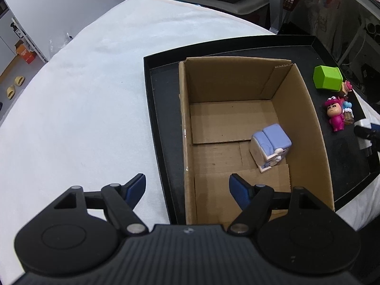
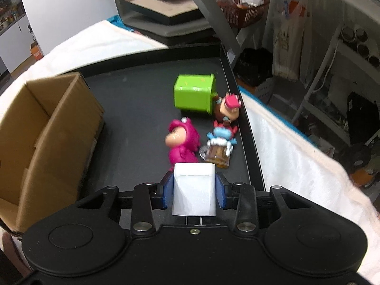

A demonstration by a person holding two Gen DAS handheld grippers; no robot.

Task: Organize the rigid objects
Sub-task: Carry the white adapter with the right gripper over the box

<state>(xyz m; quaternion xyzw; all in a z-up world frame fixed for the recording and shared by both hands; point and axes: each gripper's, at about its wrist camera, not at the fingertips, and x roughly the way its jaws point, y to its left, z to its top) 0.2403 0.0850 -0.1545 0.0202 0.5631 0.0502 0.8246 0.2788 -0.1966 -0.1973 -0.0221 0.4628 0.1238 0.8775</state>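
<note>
My right gripper point(image 2: 194, 174) is shut on a white plug-like block point(image 2: 194, 190), held just above the black tray point(image 2: 133, 123). Beyond it lie a pink figure point(image 2: 181, 142), a small blue figure with a mug point(image 2: 218, 147), a brown figure with a pink hat point(image 2: 226, 109) and a green cube point(image 2: 193, 93) on its side. My left gripper point(image 1: 187, 177) hangs open over the near left wall of the cardboard box point(image 1: 237, 80), with nothing between its fingers. Inside the box sits a purple and white toy point(image 1: 270, 146). The green cube point(image 1: 326, 77) and pink figure point(image 1: 334, 116) lie right of the box.
The tray point(image 1: 161, 118) rests on a white cloth-covered table point(image 1: 83, 95). The box point(image 2: 47, 123) fills the tray's left part. Behind stand a grey post point(image 2: 213, 19), a framed board point(image 2: 161, 7), a red basket point(image 2: 242, 9) and shelving on the right.
</note>
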